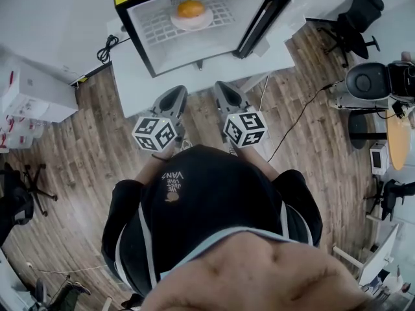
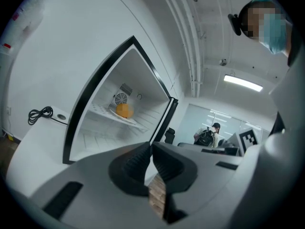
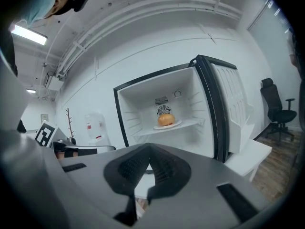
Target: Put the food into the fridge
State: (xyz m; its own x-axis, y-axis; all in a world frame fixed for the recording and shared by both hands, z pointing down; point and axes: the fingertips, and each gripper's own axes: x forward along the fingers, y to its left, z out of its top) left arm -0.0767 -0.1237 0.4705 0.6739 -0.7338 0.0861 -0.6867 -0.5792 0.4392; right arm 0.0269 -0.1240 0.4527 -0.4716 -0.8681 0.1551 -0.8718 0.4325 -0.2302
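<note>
A small white fridge [image 1: 155,50] stands open on a white table [image 1: 133,86]. Inside, on its wire shelf, an orange bun [image 1: 190,8] rests on a white plate [image 1: 192,21]. The bun [image 2: 124,110] also shows in the left gripper view, and the bun [image 3: 166,119] in the right gripper view. Both grippers hang side by side in front of the fridge, short of the table edge. My left gripper [image 1: 172,100] is shut and empty. My right gripper [image 1: 226,97] is shut too, with nothing between its pads. The fridge door [image 1: 266,18] swings out to the right.
A black power cable [image 1: 106,47] lies on the table left of the fridge. Office chairs [image 1: 353,24] stand at the right, with a round yellow table [image 1: 398,138] beyond. White boxes [image 1: 29,96] sit on the wooden floor at the left.
</note>
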